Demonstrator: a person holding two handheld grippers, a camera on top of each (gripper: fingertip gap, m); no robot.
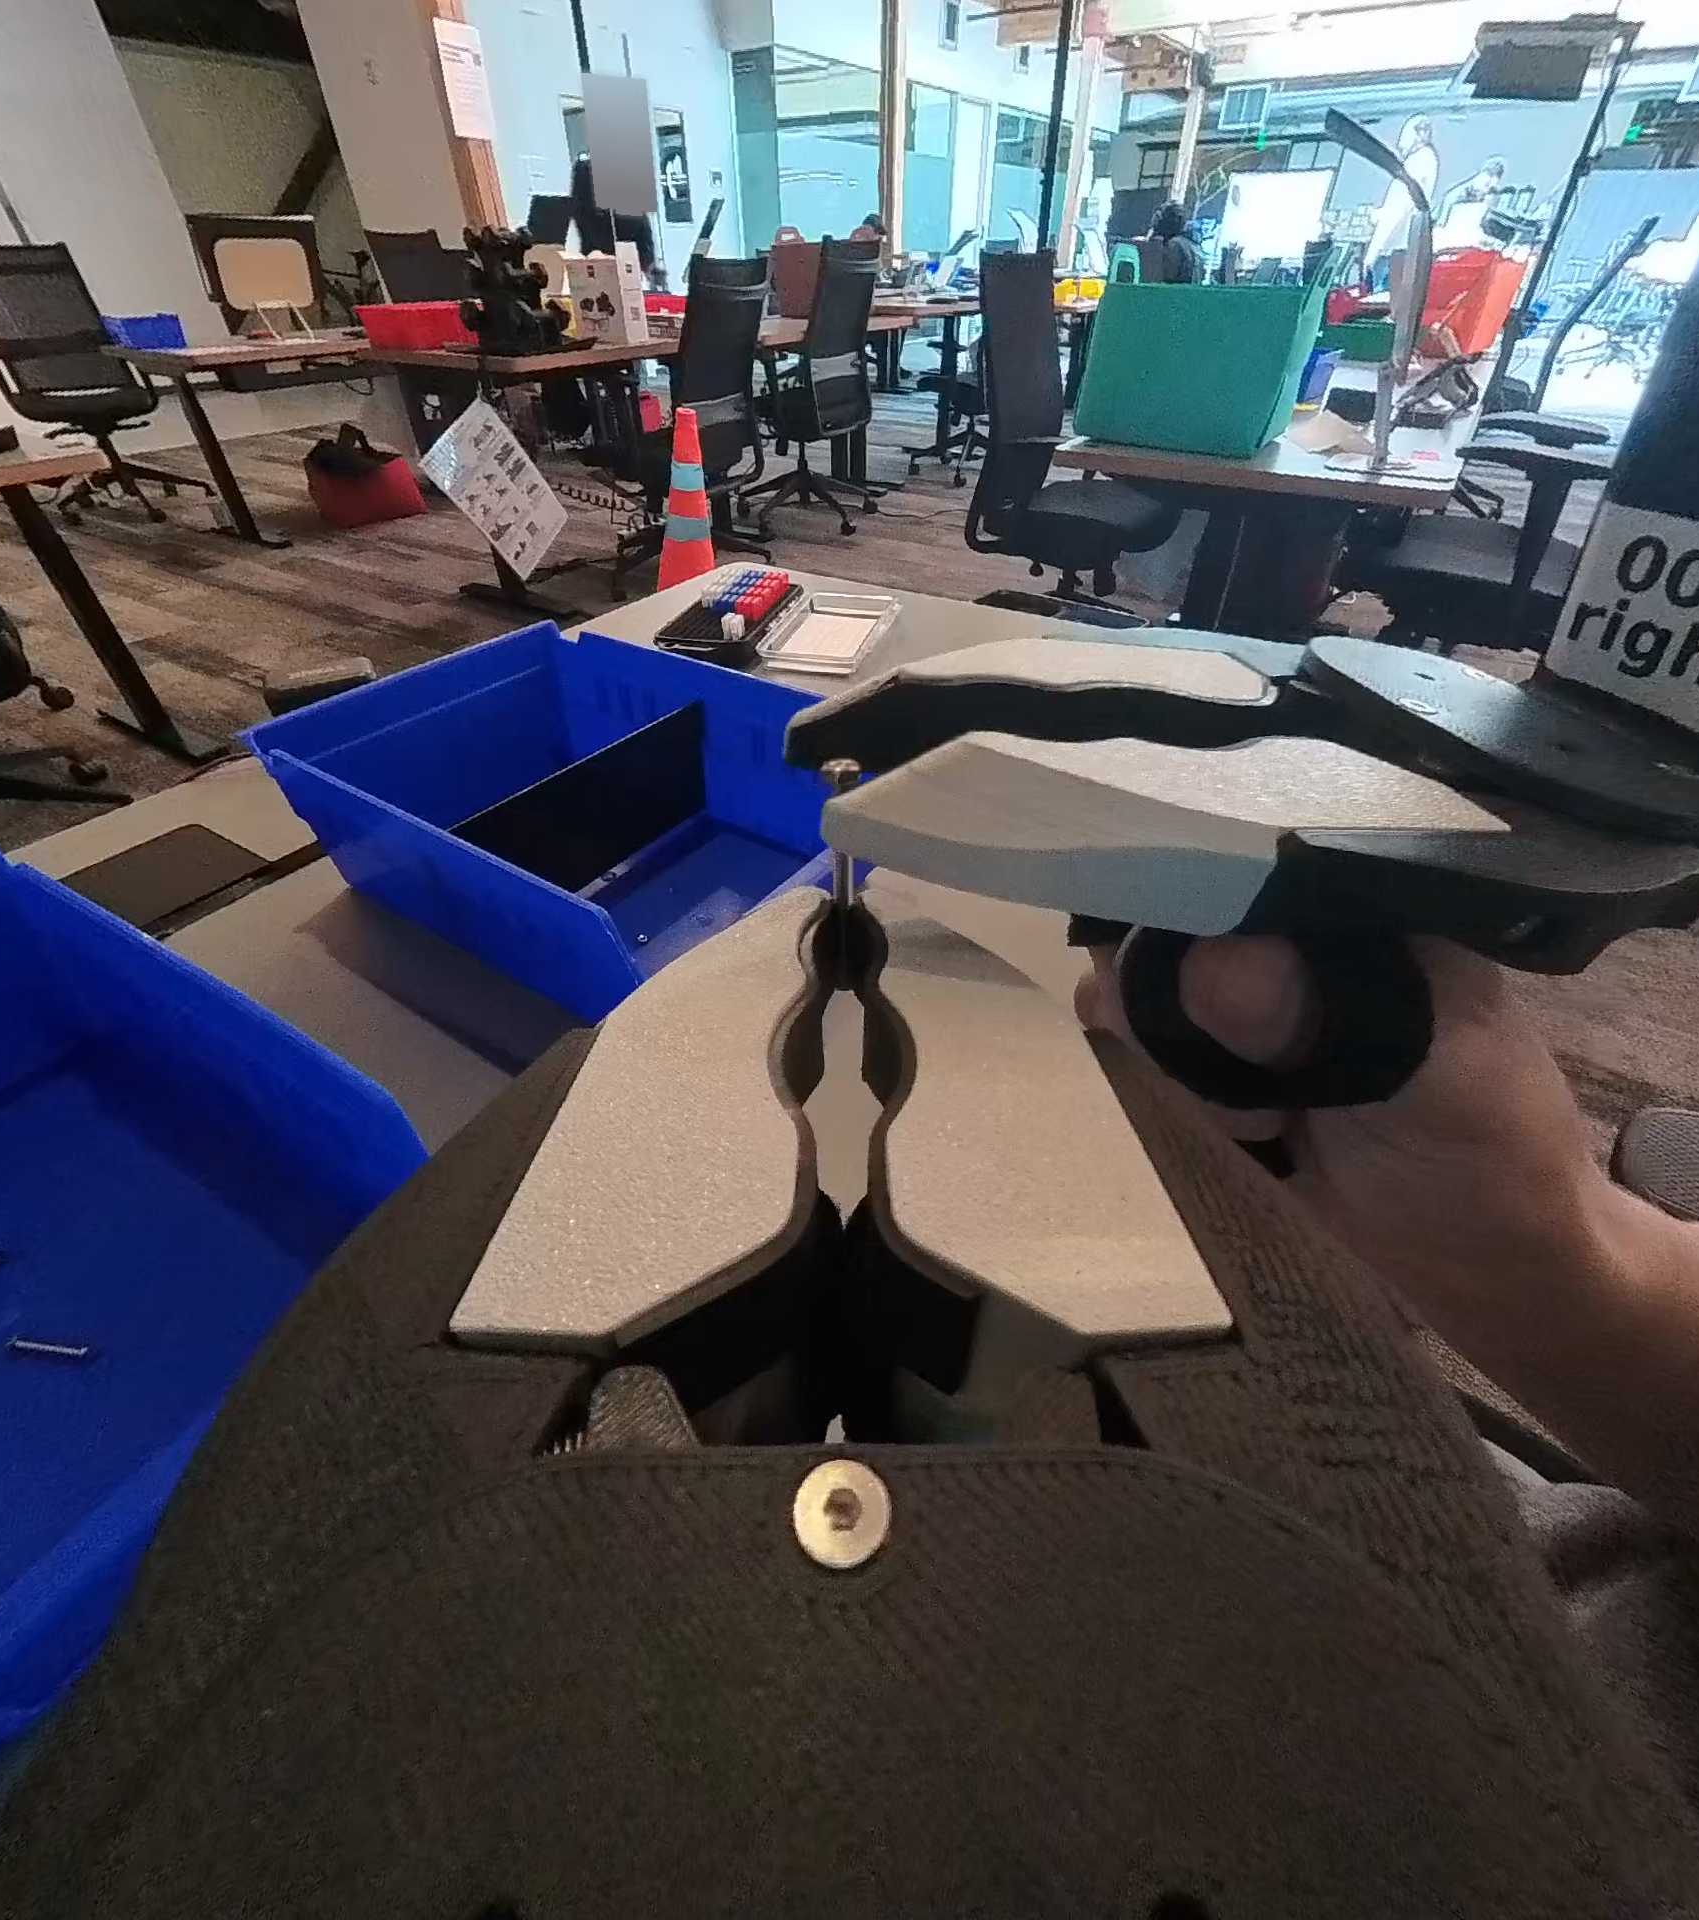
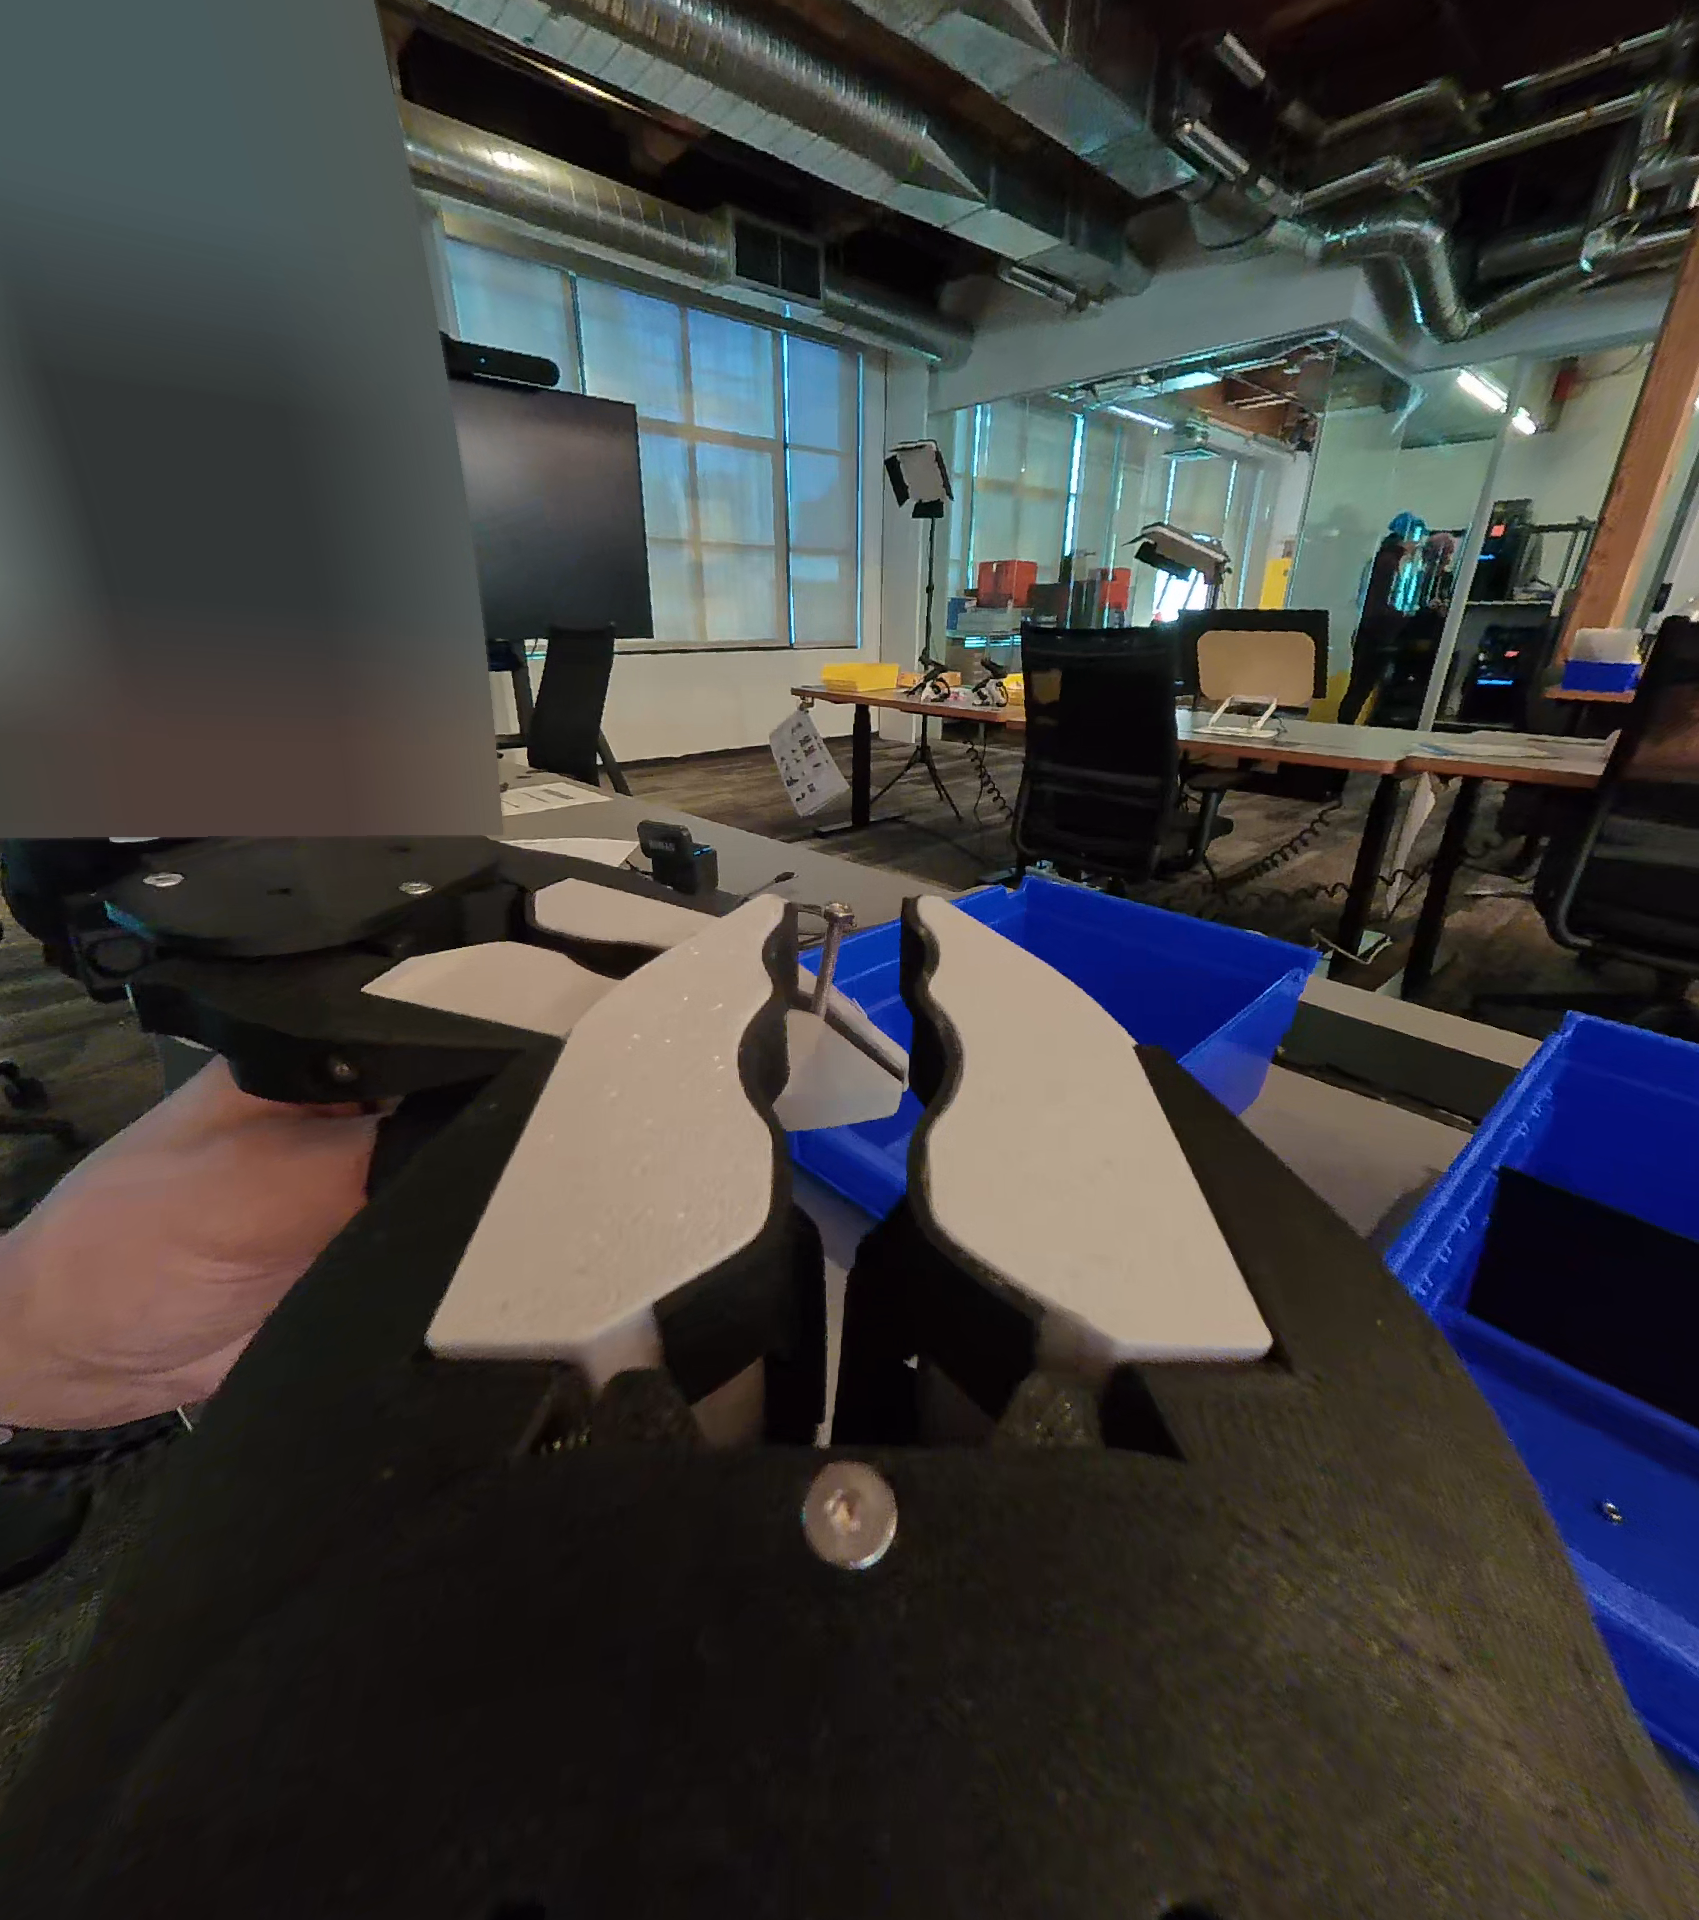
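— What is held between the grey foam-faced fingers of the left gripper (image 1: pixel 843 935)?

— A thin silver metal screw (image 1: pixel 841 831) is pinched near its lower end at the fingertips and stands upright, its flat head uppermost. The right gripper (image 2: pixel 850 961), gripped by a person's hand (image 1: pixel 1427 1174), is brought across it; its fingers are seen spread apart in the right wrist view, with the screw close against the left finger, though contact cannot be confirmed.

— How is such a piece judged to handle?

— It is judged light, stiff and smooth, so it is easily tipped or slid; the shank just under the head would be the surest place to be taken.

— What lies around?

— An open blue plastic bin (image 1: pixel 128 1174) with two more screws on its floor is seen at the left, and a blue bin with a black divider (image 1: pixel 564 821) beyond, both on a grey table (image 1: pixel 346 956).
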